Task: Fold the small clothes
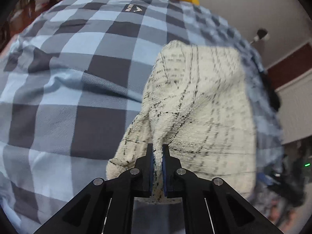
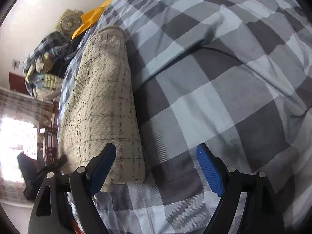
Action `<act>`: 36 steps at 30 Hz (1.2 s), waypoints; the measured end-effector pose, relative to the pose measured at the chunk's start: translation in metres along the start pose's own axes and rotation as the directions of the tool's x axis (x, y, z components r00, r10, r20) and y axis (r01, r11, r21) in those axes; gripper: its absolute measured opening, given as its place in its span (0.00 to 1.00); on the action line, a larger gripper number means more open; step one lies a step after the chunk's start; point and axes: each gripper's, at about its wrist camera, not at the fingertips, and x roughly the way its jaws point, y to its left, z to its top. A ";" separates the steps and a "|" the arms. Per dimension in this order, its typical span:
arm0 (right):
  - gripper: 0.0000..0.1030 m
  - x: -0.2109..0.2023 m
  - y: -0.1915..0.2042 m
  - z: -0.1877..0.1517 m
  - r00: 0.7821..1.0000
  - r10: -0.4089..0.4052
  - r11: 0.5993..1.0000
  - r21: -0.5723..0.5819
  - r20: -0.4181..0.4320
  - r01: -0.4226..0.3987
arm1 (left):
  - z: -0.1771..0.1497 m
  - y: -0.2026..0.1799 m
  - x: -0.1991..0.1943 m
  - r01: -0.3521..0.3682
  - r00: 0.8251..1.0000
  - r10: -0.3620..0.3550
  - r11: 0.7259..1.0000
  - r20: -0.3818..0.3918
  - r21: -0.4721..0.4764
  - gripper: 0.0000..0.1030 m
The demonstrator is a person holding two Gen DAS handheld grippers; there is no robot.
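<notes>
Checked blue-grey bedding [image 1: 68, 97] carries the cream knitted garment with thin dark grid lines [image 1: 195, 101]. At left, the left gripper [image 1: 157, 152] is pinched tight on its near edge, likely starting a fold; next it probably carries that edge across. The right gripper [image 2: 156, 161] stands wide and empty beside the garment's corner. The garment's far end is blurred.

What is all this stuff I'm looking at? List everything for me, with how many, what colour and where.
Cream knitted cloth with thin black check lines: one, cream, lying on the bedcover, one edge pinched up.
Blue and grey chequered bedcover: one, under everything.
Orange-yellow sheet: one, at the bedcover's far edge.
Heap of mixed clothes: one, multicoloured, beyond the cloth's far end.
Round beige fan-like thing: one, by the wall.
Left gripper: black with blue pads, shut on the cloth.
Right gripper: black with blue pads, open beside the cloth's near corner.
</notes>
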 end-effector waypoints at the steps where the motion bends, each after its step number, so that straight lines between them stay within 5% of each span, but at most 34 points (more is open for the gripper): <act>1: 0.80 0.002 0.003 -0.001 1.000 -0.008 1.000 -0.020 -0.013 0.007 | -0.001 -0.004 -0.001 -0.025 1.000 0.024 0.999 0.010 0.023 0.09; 4: 0.80 0.008 0.013 -0.008 0.998 -0.020 0.996 -0.089 -0.060 0.015 | -0.003 -0.019 -0.013 -0.092 0.995 0.090 0.994 0.041 0.055 0.33; 6: 0.80 0.005 0.022 -0.019 0.996 -0.038 0.988 -0.155 -0.076 0.025 | -0.007 -0.021 -0.024 -0.153 0.986 0.151 0.988 0.069 0.030 0.86; 9: 0.80 0.000 0.043 -0.043 0.990 -0.129 0.942 -0.318 -0.059 0.104 | -0.012 -0.018 -0.045 -0.159 0.979 0.156 0.987 0.131 0.010 0.89; 12: 0.80 0.013 0.066 -0.063 0.975 -0.218 0.864 -0.472 -0.031 0.178 | -0.013 -0.013 -0.051 -0.146 0.983 0.144 0.989 0.115 0.004 0.89; 17: 0.80 0.044 0.093 -0.069 0.954 -0.295 0.771 -0.575 0.060 0.275 | -0.020 -0.003 -0.025 -0.149 0.989 0.149 0.988 -0.003 -0.040 0.89; 20: 0.77 0.057 0.103 -0.065 0.901 -0.374 0.667 -0.611 0.219 0.426 | -0.021 0.007 -0.006 -0.152 0.988 0.149 0.985 -0.042 -0.080 0.90; 21: 0.72 0.060 0.104 -0.063 0.902 -0.368 0.660 -0.619 0.227 0.425 | -0.021 0.010 0.001 -0.134 0.990 0.128 0.986 -0.057 -0.100 0.91; 23: 0.27 0.063 0.094 -0.055 0.938 -0.318 0.715 -0.615 0.137 0.332 | -0.022 0.014 0.012 -0.086 0.993 0.075 0.989 -0.086 -0.123 0.91; 25: 0.27 0.058 0.079 -0.047 0.950 -0.297 0.782 -0.547 0.093 0.298 | -0.023 0.015 0.019 -0.058 0.994 0.045 0.990 -0.099 -0.126 0.94; 30: 0.31 0.052 0.039 -0.030 0.961 -0.275 0.897 -0.366 -0.025 0.247 | -0.023 0.009 0.008 -0.133 0.988 0.126 0.988 -0.090 -0.078 0.95; 32: 0.36 0.045 0.026 -0.027 0.954 -0.293 0.914 -0.309 -0.059 0.262 | -0.025 0.006 -0.002 -0.202 0.977 0.198 0.978 -0.081 -0.056 0.95; 35: 0.39 0.027 0.010 -0.022 0.913 -0.405 0.889 -0.254 -0.048 0.381 | -0.025 -0.002 -0.021 -0.263 0.964 0.262 0.965 -0.039 -0.018 0.94; 36: 0.39 0.017 0.006 -0.018 0.929 -0.368 0.909 -0.226 -0.035 0.351 | -0.024 -0.005 -0.030 -0.269 0.963 0.269 0.963 -0.003 -0.015 0.94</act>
